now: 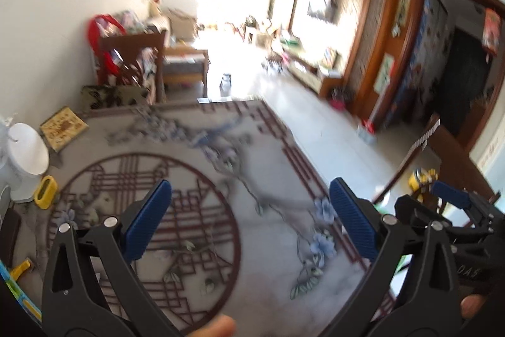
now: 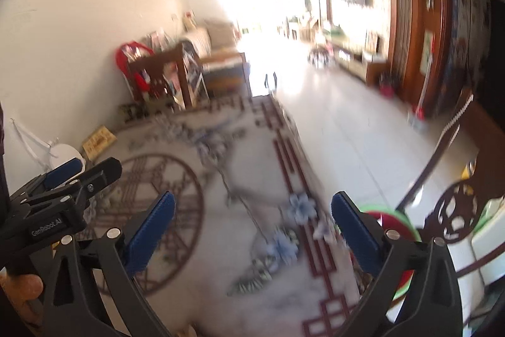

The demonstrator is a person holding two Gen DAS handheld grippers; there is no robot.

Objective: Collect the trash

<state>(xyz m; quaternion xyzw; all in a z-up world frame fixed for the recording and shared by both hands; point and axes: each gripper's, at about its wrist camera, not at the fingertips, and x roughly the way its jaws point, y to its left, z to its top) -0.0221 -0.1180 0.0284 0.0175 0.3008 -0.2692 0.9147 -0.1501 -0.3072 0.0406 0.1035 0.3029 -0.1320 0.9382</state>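
Both views are blurred. My left gripper (image 1: 251,185) is open above a grey patterned tabletop (image 1: 221,147), with nothing between its blue pads. My right gripper (image 2: 254,198) is also open and empty over the same tabletop (image 2: 221,242), near its right edge. Each gripper shows in the other's view: the right one (image 1: 451,198) at the right side, the left one (image 2: 63,176) at the left side. A green-rimmed round container with a red inside (image 2: 394,217) sits below the table edge, partly hidden by my right finger. A small pale scrap (image 2: 325,229) lies near that edge.
A white rounded object (image 1: 25,160), a yellow item (image 1: 45,191) and a yellow printed box (image 1: 63,128) sit at the table's left side by the wall. A carved wooden chair back (image 2: 454,217) stands at the right. Pale tiled floor (image 2: 347,131) runs beyond.
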